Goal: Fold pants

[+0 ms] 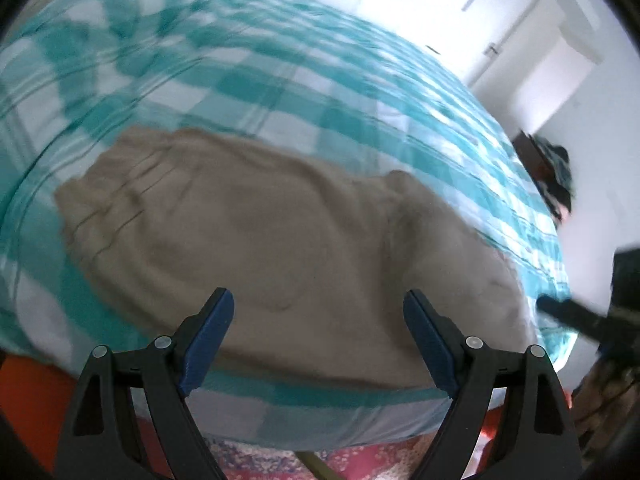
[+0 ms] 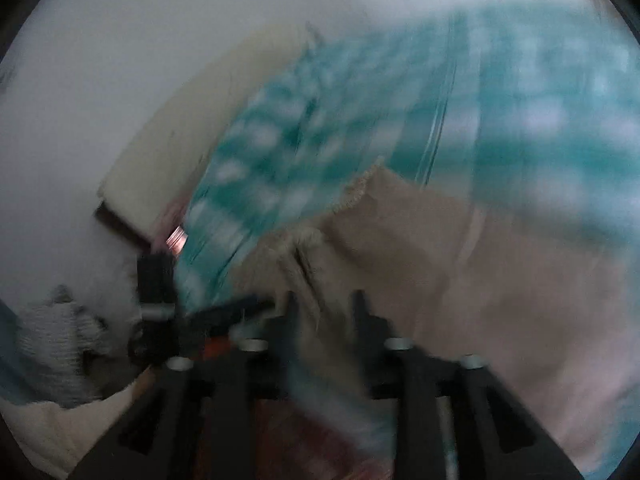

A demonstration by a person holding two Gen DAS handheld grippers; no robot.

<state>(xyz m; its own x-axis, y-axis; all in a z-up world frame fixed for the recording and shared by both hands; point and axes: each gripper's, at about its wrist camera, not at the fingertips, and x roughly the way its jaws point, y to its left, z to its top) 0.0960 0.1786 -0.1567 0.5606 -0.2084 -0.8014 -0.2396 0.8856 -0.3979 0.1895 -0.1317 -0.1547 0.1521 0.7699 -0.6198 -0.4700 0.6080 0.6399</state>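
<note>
1. The beige pants (image 1: 260, 232) lie folded on the bed's teal-and-white checked cover (image 1: 240, 64)
2. The left gripper (image 1: 318, 308) hovers above the pants near the bed's edge, its jaws spread wide with nothing between them
3. The right gripper (image 2: 326, 304) is badly blurred; its jaws stand partly apart with beige cloth between them, but whether the pads press on it I cannot tell

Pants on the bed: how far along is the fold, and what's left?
Done: the beige pants lie as a compact, doubled-over bundle on the checked bedspread. In hand: nothing in the left gripper, jaws wide above the cloth; the right gripper has fabric between its fingers, but blur hides any grip. Left: the raised hem ends need flattening, perhaps one more fold.
</note>
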